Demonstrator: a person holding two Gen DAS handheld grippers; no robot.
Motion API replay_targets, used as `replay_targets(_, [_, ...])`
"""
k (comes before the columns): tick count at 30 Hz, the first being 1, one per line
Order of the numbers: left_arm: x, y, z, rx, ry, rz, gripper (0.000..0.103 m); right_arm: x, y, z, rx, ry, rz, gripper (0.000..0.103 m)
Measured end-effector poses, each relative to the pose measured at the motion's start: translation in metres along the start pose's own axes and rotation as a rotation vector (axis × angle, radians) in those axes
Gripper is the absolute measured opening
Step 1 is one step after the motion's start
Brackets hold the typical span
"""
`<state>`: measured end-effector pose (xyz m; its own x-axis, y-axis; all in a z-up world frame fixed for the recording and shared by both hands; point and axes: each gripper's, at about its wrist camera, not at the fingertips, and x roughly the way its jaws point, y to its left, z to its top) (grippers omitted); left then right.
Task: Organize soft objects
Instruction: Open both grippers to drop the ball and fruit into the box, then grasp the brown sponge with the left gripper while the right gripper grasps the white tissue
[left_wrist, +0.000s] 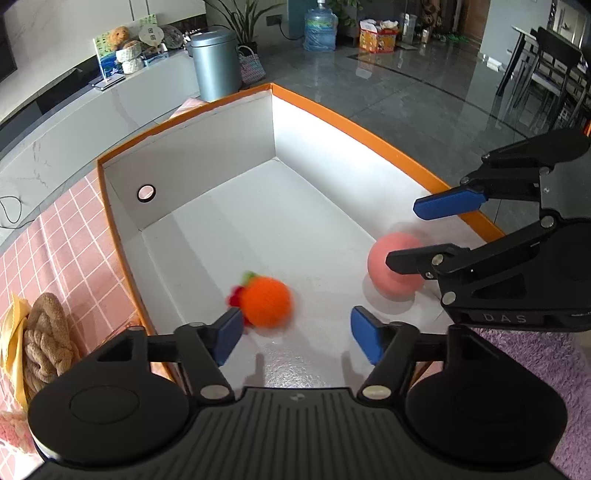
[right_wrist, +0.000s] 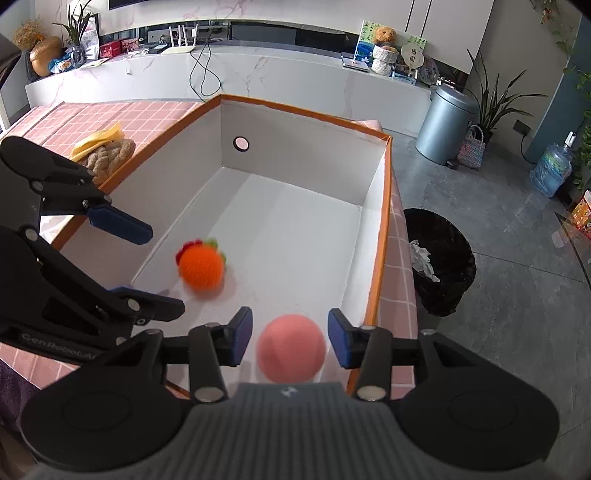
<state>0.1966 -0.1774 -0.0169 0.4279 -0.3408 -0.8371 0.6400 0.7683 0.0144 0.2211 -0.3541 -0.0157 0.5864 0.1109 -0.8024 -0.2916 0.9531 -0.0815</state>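
Pink-checked cloth covers the bench (right_wrist: 147, 114) under an orange-rimmed box (left_wrist: 388, 147). Both grippers, left gripper (left_wrist: 295, 334) and right gripper (right_wrist: 290, 338), hang apart, gripping nothing; the orange knitted ball (left_wrist: 267, 302) and pink ball (right_wrist: 291, 347) blur near the box's near edge. Dropping looks done; next calls for fetching the braided plush (right_wrist: 107, 157) outside the box's left edge.

Two soft balls (left_wrist: 267, 302) (left_wrist: 395, 264), one box (left_wrist: 369, 136).
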Motion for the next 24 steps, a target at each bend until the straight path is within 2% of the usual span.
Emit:
replay_targets(1, [-0.002,0.0,0.0,-0.004,-0.005,-0.003,0.081,-0.002,0.0,0.0,0.002,-0.005,-0.002,0.055])
replay_targets(3, [-0.006,0.001,-0.002,-0.01,-0.018,-0.006,0.082,-0.006,0.001,0.0,0.003,-0.023,-0.019,0.061])
replay_targets(11, [-0.041,0.007,-0.014,-0.084,-0.166,0.002,0.082,-0.038,0.004,-0.001,0.056,-0.129,-0.074,0.069])
replay_targets(13, [-0.053,0.01,-0.02,-0.111,-0.22,0.005,0.082,-0.049,0.006,-0.003,0.088,-0.174,-0.096,0.075])
replay_targets(18, [-0.083,0.021,-0.036,-0.198,-0.311,-0.001,0.082,-0.074,0.023,-0.014,0.155,-0.291,-0.112,0.076])
replay_targets(24, [-0.113,0.03,-0.067,-0.267,-0.399,0.02,0.082,-0.091,0.063,-0.033,0.217,-0.406,-0.118,0.076])
